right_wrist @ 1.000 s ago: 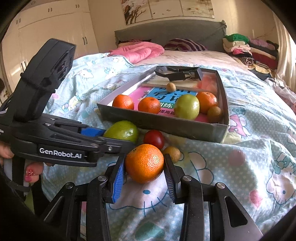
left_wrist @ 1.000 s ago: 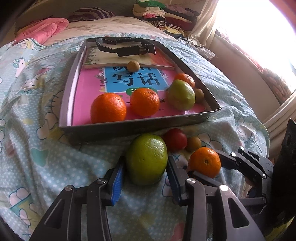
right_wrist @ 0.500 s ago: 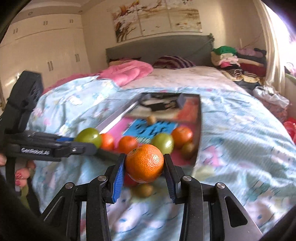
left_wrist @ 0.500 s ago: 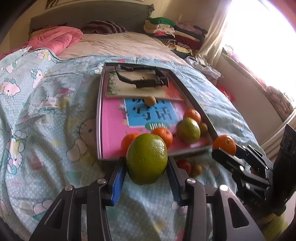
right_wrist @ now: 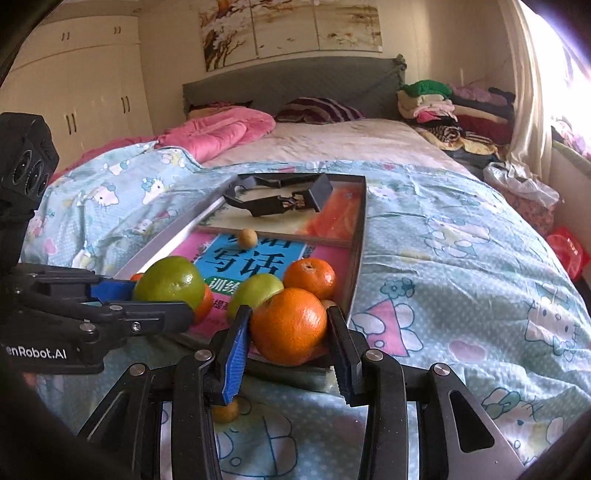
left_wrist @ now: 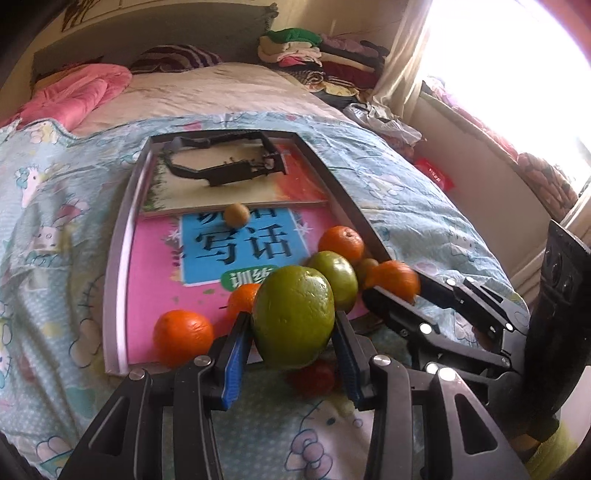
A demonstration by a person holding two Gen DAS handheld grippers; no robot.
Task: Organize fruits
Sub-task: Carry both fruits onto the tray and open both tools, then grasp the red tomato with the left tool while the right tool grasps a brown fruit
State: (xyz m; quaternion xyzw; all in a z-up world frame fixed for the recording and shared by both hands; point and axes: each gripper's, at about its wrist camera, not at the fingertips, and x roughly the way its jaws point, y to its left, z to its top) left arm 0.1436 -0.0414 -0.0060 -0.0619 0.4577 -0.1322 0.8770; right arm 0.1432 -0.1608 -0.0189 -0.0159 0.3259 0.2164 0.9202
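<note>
Gripping a large green citrus fruit (left_wrist: 293, 317) between blue pads, the left tongs (left_wrist: 291, 350) hold it at lower centre of the left wrist view, raised in front of the near edge of a grey tray (left_wrist: 114, 258). The fruit is dull yellow-green, dimpled and glossy on its upper face. The right tongs (right_wrist: 290, 350) are likewise clamped partway closed on an orange (right_wrist: 289, 326), bright and pitted, low in the centre of the right wrist view, over the tray's near right corner.

Inside the tray, on a pink-and-blue book cover (left_wrist: 236, 247), lie a second, smoother green fruit (left_wrist: 338, 275), more oranges including one at the near left (left_wrist: 183, 338) and one by the right wall (left_wrist: 341, 243), and a small tan round fruit (left_wrist: 236, 215) further back. A loose black gripper part (left_wrist: 221, 162) rests at the tray's far end.

The left wrist view alone shows a red fruit (left_wrist: 314, 376) on the patterned blue bedspread (left_wrist: 55, 258) below the held green fruit. Only the right wrist view shows a small tan fruit (right_wrist: 226, 410) on the bedspread beneath the right tongs, plus white wardrobes (right_wrist: 74, 85) at upper left, a painting (right_wrist: 291, 29) above the grey headboard (right_wrist: 295, 81), and the "enRobot.AI" lettering on the left tool.
</note>
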